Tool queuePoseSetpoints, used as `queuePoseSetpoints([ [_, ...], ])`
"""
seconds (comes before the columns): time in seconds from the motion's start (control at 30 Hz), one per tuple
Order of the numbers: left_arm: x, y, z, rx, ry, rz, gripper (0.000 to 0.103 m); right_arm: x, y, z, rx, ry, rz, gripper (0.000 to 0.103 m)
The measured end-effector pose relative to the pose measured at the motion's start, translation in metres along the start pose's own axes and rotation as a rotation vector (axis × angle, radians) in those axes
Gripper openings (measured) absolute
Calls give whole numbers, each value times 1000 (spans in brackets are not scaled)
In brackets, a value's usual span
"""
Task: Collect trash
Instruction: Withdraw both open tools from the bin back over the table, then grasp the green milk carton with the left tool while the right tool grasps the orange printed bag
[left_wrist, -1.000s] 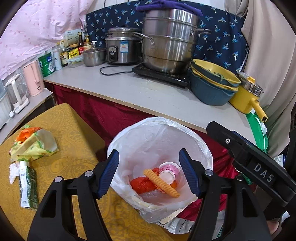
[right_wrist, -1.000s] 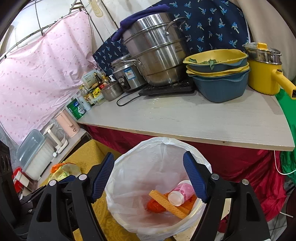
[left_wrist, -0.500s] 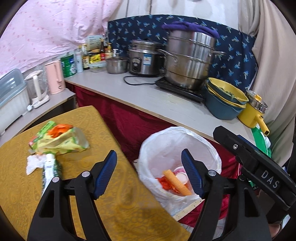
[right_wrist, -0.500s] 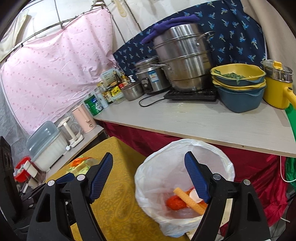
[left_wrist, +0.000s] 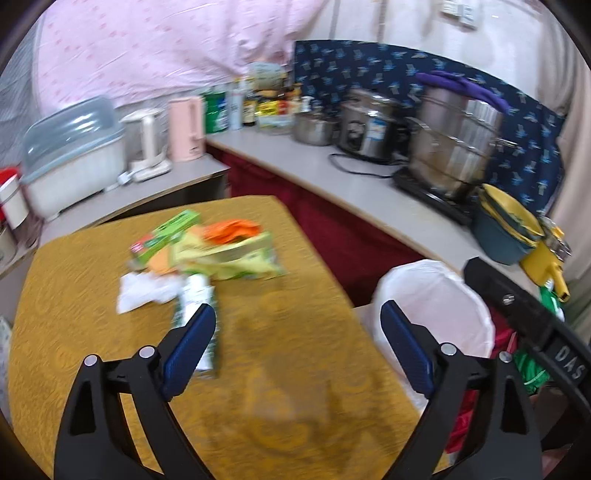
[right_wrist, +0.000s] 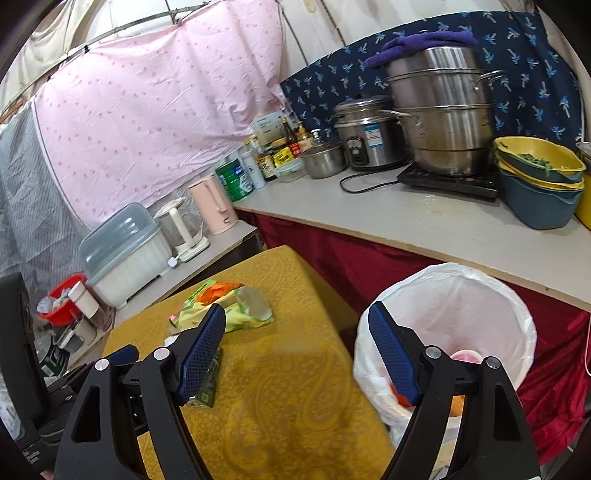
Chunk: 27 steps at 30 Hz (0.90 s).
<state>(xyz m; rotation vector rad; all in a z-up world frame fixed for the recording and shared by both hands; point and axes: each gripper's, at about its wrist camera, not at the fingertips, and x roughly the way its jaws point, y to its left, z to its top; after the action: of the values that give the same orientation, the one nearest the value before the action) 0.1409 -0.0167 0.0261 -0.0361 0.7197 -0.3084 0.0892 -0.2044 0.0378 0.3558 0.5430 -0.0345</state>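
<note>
A heap of trash lies on the yellow table: a yellow-green snack bag with orange on top, a green box, a crumpled white tissue and a green-white wrapper. The bag also shows in the right wrist view. The white-lined trash bin stands off the table's right edge, holding a pink cup and orange scraps. My left gripper is open and empty above the table, just right of the wrapper. My right gripper is open and empty between table and bin.
A grey counter runs behind the bin with steel pots, a rice cooker, stacked bowls and bottles. A lower shelf at left holds a pink kettle and a covered dish rack.
Both grippers have swung left, from over the bin to over the yellow table. The trash heap has come towards the middle of the views. Both stay open and empty.
</note>
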Motion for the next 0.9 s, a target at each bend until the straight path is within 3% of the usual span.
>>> queuePoseSetpoints([
  [0.4, 37, 85, -36, -134, 117, 112, 90, 44, 39, -25, -34, 93, 31, 77],
  [0.9, 107, 111, -47, -180, 231, 122, 90, 105, 58, -36, -54, 182, 40, 77],
])
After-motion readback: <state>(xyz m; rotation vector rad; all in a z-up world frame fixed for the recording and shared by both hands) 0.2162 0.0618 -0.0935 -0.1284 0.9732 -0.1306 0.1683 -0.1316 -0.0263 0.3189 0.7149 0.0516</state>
